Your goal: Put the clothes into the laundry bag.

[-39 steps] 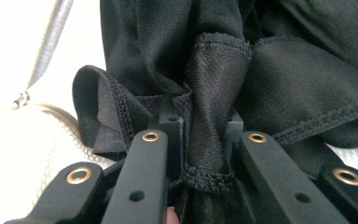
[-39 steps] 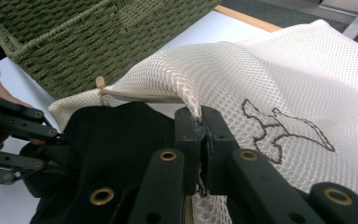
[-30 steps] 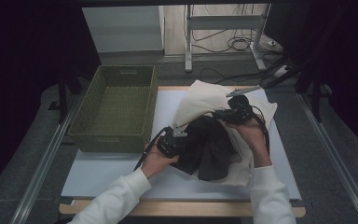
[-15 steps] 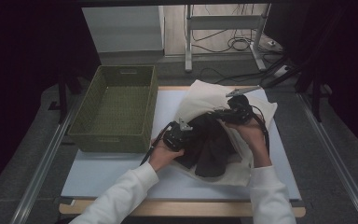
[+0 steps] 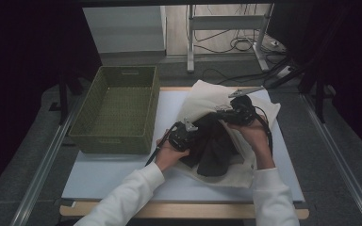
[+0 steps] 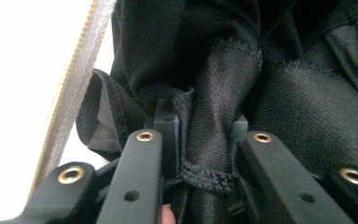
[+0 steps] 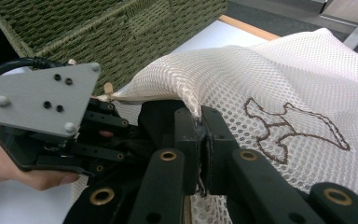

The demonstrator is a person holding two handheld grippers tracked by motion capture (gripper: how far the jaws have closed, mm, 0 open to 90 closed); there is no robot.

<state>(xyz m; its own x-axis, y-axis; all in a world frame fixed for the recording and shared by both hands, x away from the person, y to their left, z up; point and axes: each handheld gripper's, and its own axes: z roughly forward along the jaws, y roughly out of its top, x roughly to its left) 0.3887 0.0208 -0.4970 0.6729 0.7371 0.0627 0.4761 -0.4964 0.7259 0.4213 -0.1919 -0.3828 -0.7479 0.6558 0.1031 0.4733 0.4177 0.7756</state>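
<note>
High view: my left gripper (image 5: 185,134) and right gripper (image 5: 235,113) meet over the white mesh bag (image 5: 207,96), which lies on the table (image 5: 118,172) right of the green basket (image 5: 118,110). The black garment (image 5: 214,150) sits partly inside the bag's mouth; I judge stuffing about half done, zipping left. How much cloth is already under the mesh is hidden. Left gripper view: my jaws have just been opening, a fold of the black garment (image 6: 209,116) lies between them, pads seemingly loose on it; the bag's zipper edge (image 6: 74,84) runs alongside. Right gripper view: my jaws are clamped together on the mesh bag's rim (image 7: 193,109), holding the mouth up; the bag interior is obscured.
</note>
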